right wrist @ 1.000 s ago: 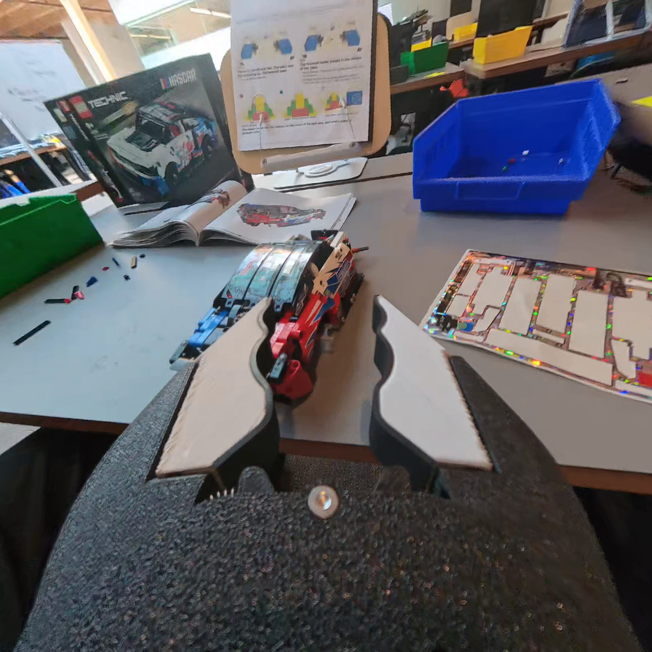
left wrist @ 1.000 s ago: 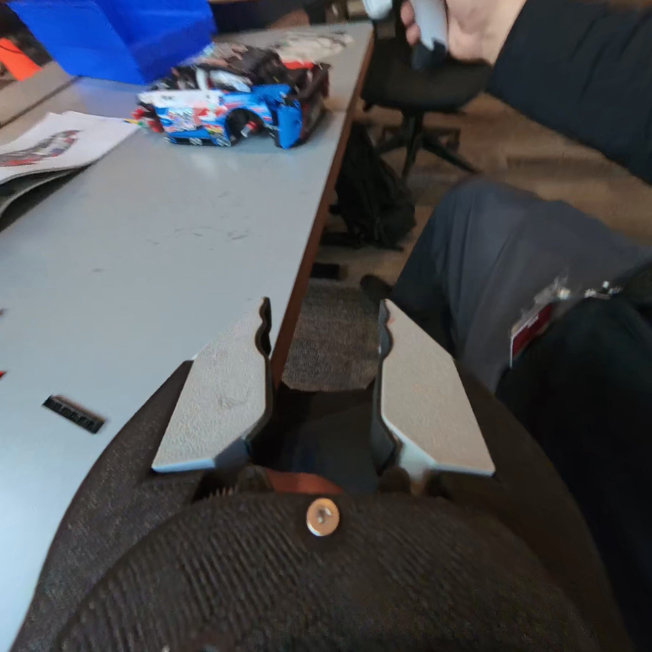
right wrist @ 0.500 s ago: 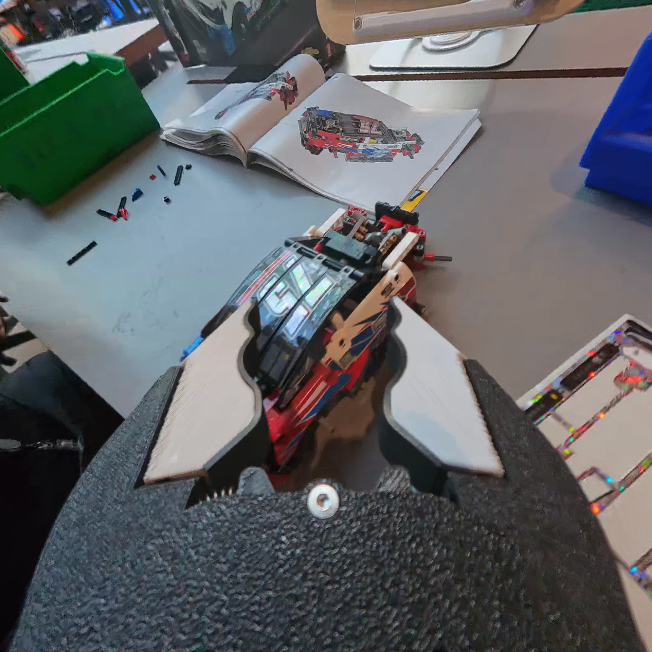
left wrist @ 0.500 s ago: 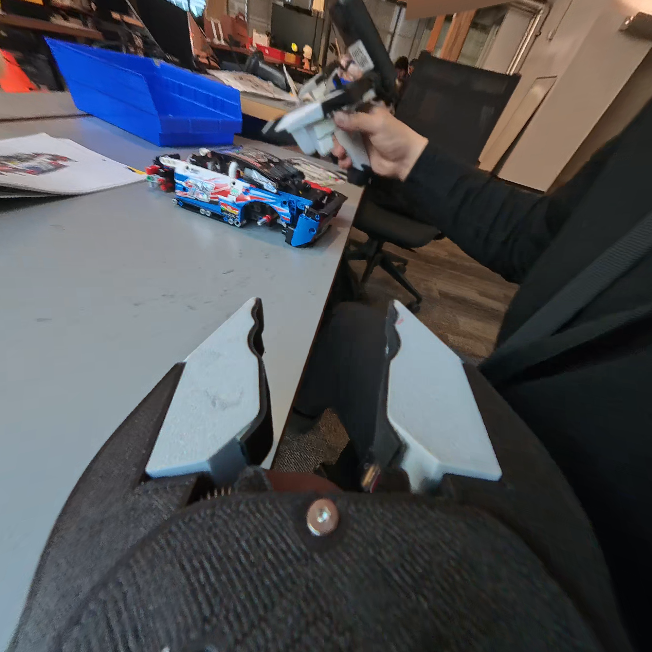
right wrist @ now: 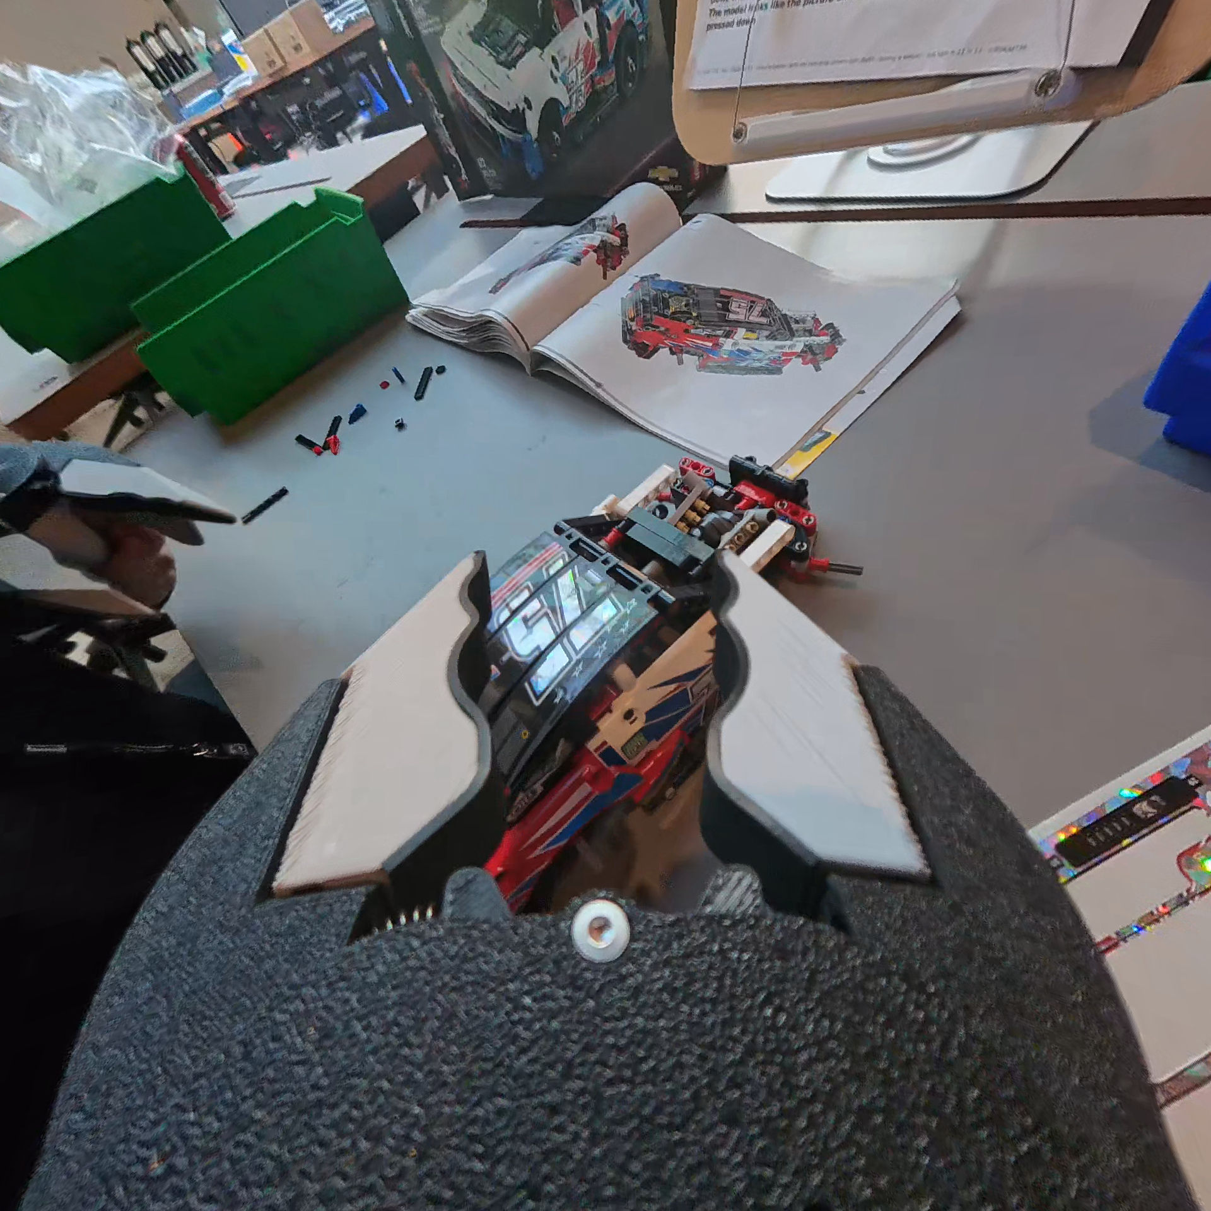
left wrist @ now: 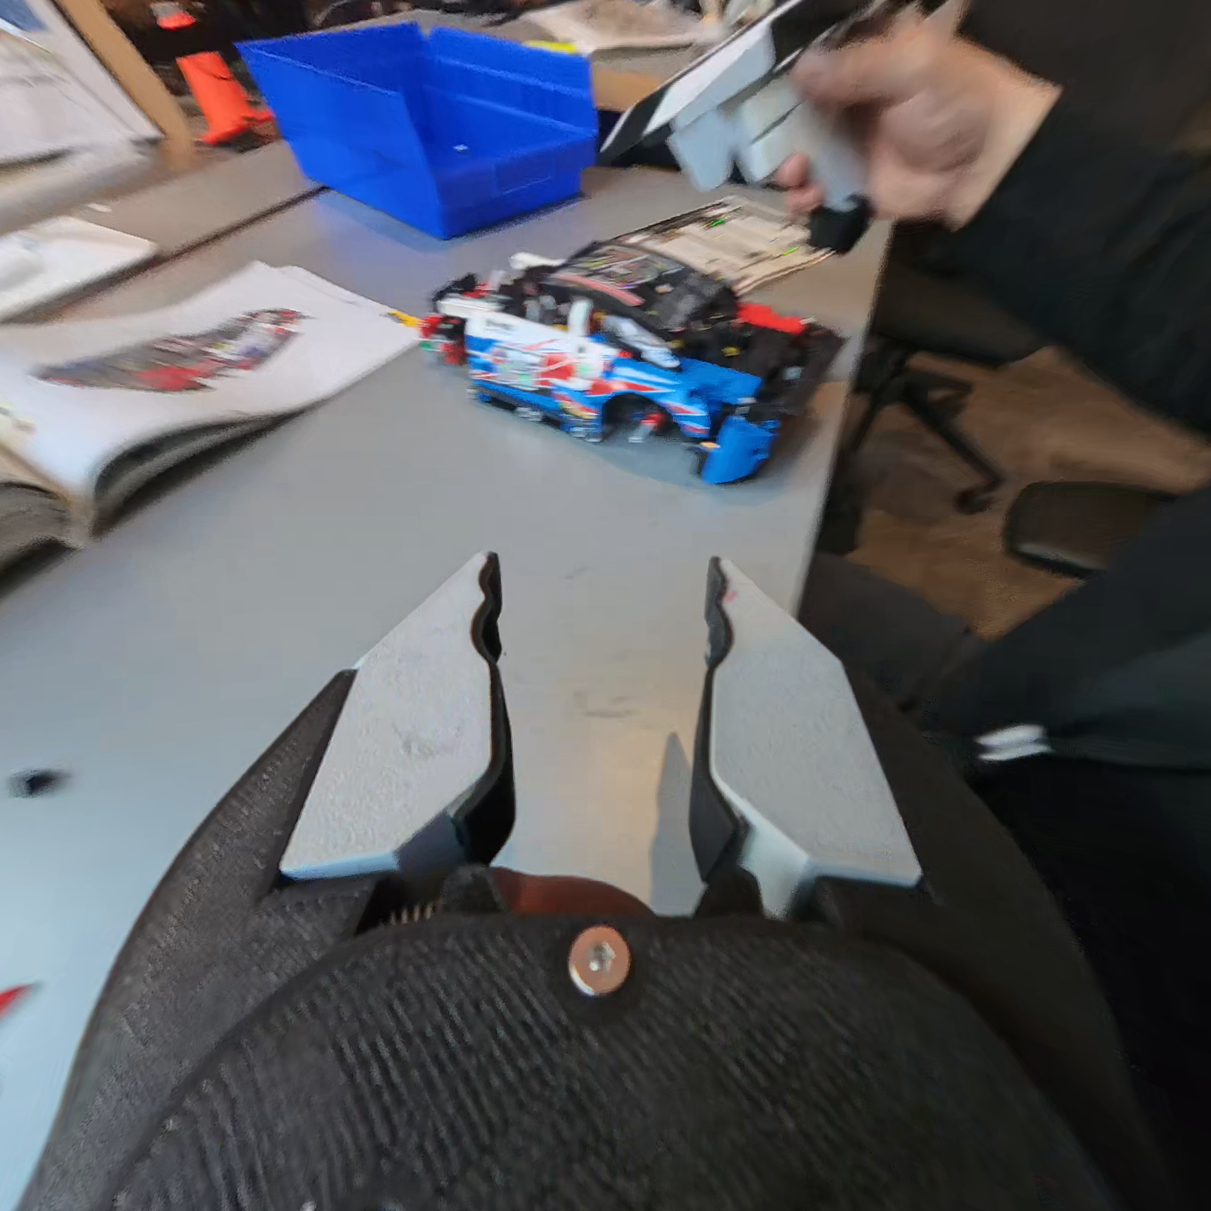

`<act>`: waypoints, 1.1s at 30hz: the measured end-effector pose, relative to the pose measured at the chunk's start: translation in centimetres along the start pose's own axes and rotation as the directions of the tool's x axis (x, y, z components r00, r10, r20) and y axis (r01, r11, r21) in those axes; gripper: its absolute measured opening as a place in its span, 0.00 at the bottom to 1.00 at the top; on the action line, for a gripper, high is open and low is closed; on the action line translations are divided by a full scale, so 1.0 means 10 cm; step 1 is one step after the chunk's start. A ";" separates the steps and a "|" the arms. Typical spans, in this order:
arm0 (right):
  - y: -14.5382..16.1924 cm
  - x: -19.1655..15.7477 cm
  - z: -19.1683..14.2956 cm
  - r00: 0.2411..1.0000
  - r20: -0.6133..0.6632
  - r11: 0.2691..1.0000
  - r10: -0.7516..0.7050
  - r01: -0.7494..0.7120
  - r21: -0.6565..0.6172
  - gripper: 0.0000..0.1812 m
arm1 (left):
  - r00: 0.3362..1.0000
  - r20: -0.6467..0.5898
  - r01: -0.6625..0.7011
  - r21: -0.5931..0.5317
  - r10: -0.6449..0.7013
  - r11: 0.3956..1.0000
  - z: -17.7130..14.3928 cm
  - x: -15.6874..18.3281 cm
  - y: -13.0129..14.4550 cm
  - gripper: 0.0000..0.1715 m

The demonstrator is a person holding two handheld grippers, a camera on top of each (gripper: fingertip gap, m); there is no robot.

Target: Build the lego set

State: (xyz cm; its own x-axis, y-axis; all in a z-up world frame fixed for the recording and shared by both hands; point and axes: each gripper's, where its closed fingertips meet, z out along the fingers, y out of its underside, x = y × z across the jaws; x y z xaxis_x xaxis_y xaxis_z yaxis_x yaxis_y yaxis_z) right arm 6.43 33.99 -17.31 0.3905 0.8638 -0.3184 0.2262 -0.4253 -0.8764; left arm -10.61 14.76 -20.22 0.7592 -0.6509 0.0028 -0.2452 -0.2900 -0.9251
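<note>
Both grippers stood spread, empty: right gripper [right wrist: 599, 590] straddled the lego car [right wrist: 609, 662]; left gripper [left wrist: 603, 583] hung well short; car looked rigid yet fragile, best gripped across its lower body.

Left wrist view looks low across the grey table [left wrist: 275, 590] toward the lego car [left wrist: 622, 367], centre frame; right wrist view looms close above it [right wrist: 590, 668].
</note>
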 end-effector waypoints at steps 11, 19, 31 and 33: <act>-0.85 -0.60 1.56 0.935 0.143 0.916 -0.324 0.348 -0.202 0.19 | 0.908 0.278 -0.264 -0.200 0.313 0.943 0.75 -2.61 -0.71 0.21; -0.69 -0.02 3.49 0.917 0.222 0.775 -0.332 0.399 -0.490 0.01 | 0.948 0.172 -0.210 -0.298 0.269 0.931 1.29 -3.50 -0.39 0.12; -0.26 0.36 3.48 0.875 0.352 0.641 -0.333 0.484 -0.596 0.00 | 0.917 0.208 -0.218 -0.453 0.341 0.864 1.06 -3.83 0.41 0.00; -0.26 0.36 3.48 0.878 0.361 0.646 -0.315 0.477 -0.596 0.00 | 0.910 0.213 -0.225 -0.464 0.354 0.857 1.06 -3.83 0.41 0.00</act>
State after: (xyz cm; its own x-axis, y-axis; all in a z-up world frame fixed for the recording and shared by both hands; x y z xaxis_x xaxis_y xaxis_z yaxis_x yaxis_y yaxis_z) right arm -23.79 47.65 -28.77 -0.0505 0.9897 -0.1337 0.8640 -0.0239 -0.5030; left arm -34.28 45.90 -28.17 0.7329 -0.5456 -0.4064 -0.6604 -0.4273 -0.6174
